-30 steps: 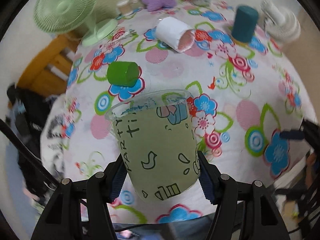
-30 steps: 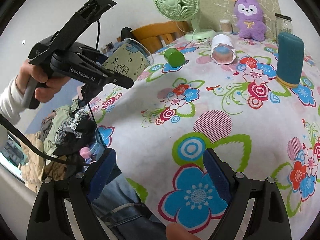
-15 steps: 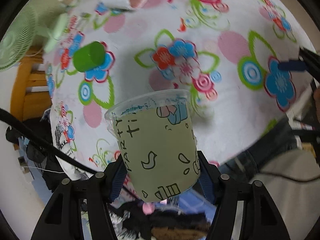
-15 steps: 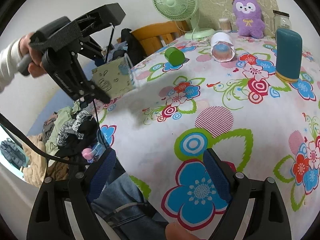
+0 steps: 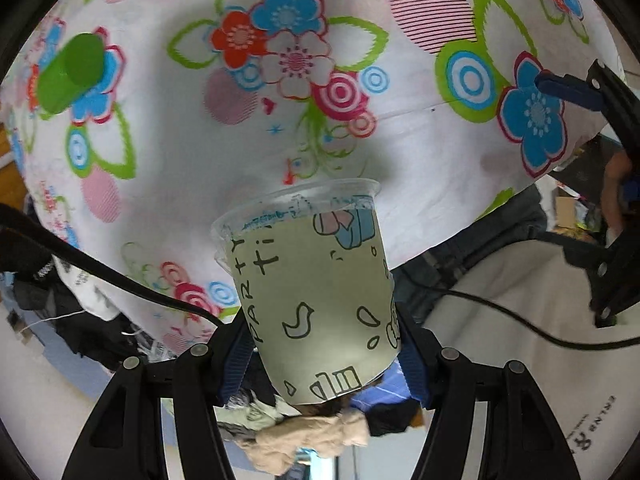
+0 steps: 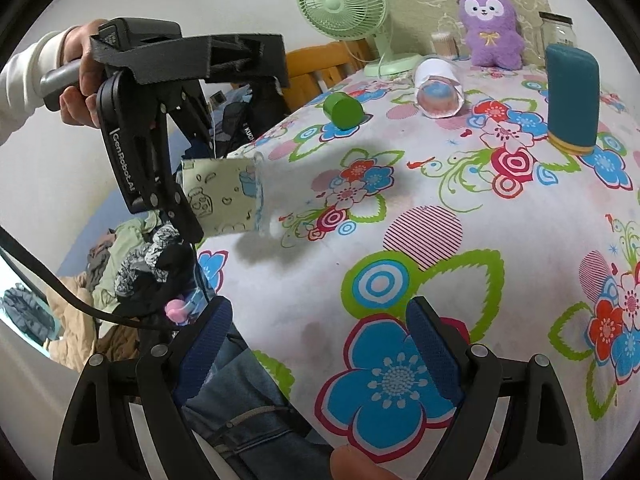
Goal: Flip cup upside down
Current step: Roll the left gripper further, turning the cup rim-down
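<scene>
My left gripper [image 5: 320, 360] is shut on a clear plastic cup with a pale green printed sleeve [image 5: 316, 300]. In the right wrist view the cup [image 6: 220, 198] lies about sideways in the air, its rim pointing right, over the table's left edge, and the left gripper [image 6: 176, 196] grips its base end. My right gripper [image 6: 316, 348] is open and empty, low over the front of the flowered tablecloth [image 6: 460, 240].
On the table stand a small green cup on its side [image 6: 343, 110], a white cup on its side [image 6: 438, 90], a teal cylinder [image 6: 572, 100], a green fan [image 6: 344, 4], a purple plush [image 6: 490, 28] and a glass jar [image 6: 554, 36]. Clothes pile [image 6: 132, 272] lies left of the table.
The left gripper has turned the cup from rim-up to about sideways and lowered it toward the table edge. The right gripper has stayed still.
</scene>
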The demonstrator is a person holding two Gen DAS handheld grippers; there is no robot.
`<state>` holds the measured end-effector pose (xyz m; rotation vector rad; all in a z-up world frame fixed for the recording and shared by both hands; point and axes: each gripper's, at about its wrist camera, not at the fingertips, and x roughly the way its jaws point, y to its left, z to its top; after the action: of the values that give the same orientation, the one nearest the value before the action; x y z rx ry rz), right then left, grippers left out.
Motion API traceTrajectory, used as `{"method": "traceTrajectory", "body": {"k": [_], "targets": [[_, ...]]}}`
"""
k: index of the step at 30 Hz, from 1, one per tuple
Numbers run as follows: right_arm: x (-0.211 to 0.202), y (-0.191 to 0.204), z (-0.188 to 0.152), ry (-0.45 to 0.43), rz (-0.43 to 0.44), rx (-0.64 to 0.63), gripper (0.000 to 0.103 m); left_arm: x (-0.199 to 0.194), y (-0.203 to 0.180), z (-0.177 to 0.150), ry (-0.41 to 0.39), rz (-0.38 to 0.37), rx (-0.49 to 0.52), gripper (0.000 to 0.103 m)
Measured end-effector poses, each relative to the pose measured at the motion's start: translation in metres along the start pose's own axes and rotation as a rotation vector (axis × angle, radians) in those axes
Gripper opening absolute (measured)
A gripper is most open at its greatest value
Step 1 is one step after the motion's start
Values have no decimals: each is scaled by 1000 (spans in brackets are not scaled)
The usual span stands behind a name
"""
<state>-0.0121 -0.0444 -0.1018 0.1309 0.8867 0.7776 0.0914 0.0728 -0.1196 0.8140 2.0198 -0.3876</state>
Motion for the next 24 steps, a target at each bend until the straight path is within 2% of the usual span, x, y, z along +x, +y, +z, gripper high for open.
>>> {"method": "traceTrajectory", "body": {"k": [5,12,18,24], "targets": [[1,-2,2,-5,-7,4,90,8,-8,14,69,-4,40,67],[5,1,3,-14,-15,-6,90,14,-8,32,125,5,33,68],[5,-3,6,-28,-22,9,90,9,-7,47,124,16,26,68],[0,-7,11,-49,-56,13,90,3,-13,47,98,10,14,75]]}}
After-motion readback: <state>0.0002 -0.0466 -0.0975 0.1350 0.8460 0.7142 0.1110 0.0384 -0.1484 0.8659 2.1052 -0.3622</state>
